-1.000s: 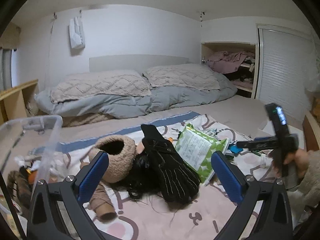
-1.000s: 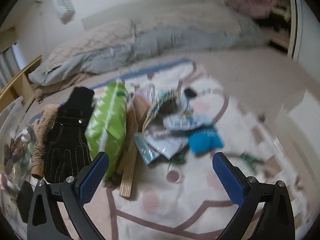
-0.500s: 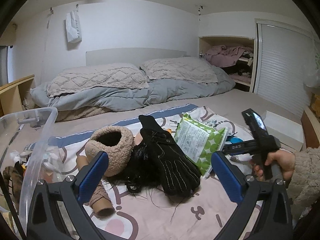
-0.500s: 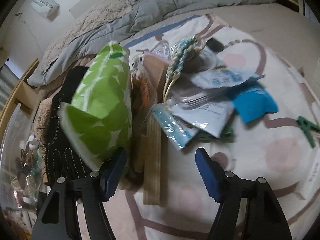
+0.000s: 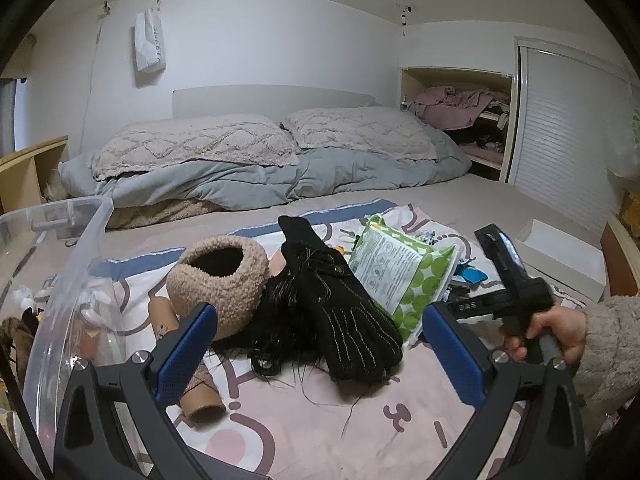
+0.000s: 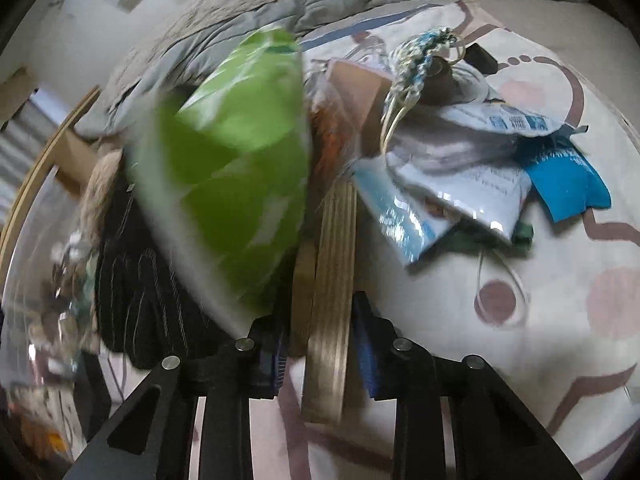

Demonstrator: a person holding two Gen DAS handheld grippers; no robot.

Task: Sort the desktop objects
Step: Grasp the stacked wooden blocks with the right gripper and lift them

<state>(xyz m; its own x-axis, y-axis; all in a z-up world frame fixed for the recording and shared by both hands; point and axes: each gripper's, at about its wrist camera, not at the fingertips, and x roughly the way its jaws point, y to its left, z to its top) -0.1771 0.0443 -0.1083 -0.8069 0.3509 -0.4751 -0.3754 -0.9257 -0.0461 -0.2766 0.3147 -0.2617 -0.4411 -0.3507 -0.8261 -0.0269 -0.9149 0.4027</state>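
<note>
My right gripper (image 6: pixel 320 354) has just been closing and now clamps the wooden piece (image 6: pixel 332 280), which lies on the patterned blanket (image 6: pixel 560 340) beside the green packet (image 6: pixel 240 152). My left gripper (image 5: pixel 320 352) hangs open above the black glove (image 5: pixel 344 320).
</note>
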